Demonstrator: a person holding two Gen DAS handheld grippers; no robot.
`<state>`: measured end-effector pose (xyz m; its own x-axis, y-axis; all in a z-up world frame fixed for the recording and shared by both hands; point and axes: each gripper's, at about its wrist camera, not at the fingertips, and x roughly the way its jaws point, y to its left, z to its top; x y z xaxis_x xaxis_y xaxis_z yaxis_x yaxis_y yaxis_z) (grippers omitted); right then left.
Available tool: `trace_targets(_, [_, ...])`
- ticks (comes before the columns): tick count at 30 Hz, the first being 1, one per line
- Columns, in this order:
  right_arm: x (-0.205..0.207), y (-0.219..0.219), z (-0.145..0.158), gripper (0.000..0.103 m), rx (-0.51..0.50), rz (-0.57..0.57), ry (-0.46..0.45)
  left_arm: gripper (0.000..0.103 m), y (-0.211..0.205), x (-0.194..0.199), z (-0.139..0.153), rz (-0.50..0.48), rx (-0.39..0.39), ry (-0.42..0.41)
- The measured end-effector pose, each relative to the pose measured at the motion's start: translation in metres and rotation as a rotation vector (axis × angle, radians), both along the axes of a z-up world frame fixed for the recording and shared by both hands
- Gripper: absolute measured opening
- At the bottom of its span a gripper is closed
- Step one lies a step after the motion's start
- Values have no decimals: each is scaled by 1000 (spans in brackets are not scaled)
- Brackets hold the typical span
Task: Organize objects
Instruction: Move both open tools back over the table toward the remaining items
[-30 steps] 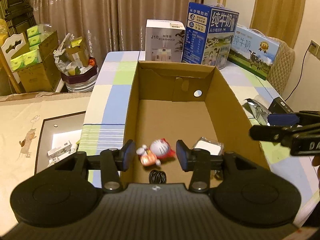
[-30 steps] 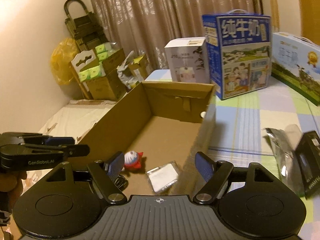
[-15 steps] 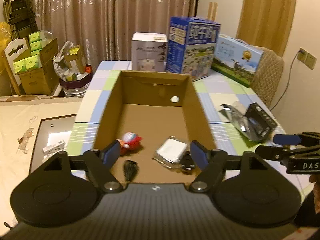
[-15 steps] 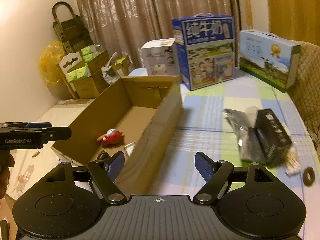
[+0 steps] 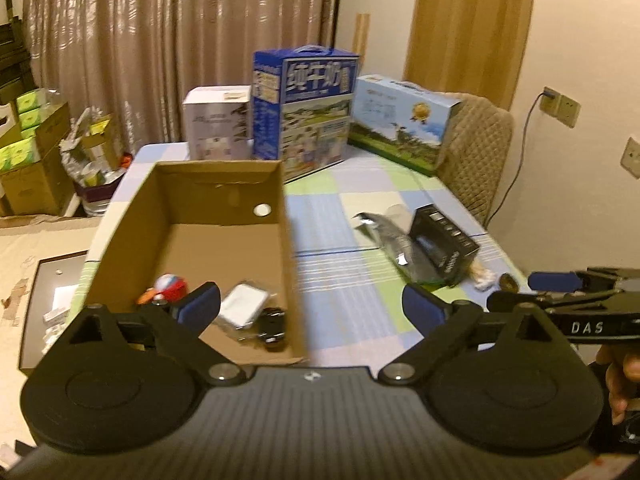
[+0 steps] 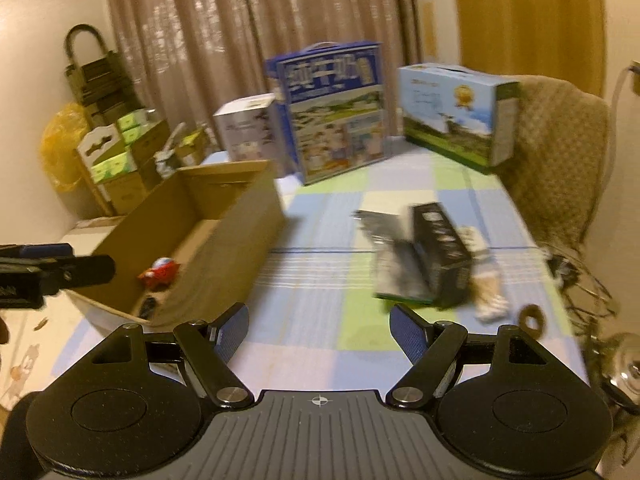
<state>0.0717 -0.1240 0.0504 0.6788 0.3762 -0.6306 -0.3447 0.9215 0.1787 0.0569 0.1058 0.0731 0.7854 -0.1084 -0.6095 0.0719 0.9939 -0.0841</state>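
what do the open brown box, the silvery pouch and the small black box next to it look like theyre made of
Open brown box: corrugated cardboard, matte; raw tan walls and folded flaps.
Silvery pouch: probably foil or metallised plastic film; it is crinkled and glints.
Small black box: likely printed paperboard with a slight sheen; crisp edges, pale print on its side.
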Motion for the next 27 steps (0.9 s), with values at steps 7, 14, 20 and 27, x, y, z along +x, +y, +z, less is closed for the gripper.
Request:
trace_targets(7, [2,-59,-1,75,-12,-134,1,97,-35,15,-2,-53,-21,-8])
trace_targets(14, [8,-106,5,75,-9,-220,-5,97,-61,30,-14,-89,-23,22])
trace_targets(20, [13,-131,5,75,-14,-259,-5,98,-80,44,-25,-119,-12,47])
trace_targets(27, [26,-149,-6,75,-27,-270,9,98,-95,61,-40,-132,-7,77])
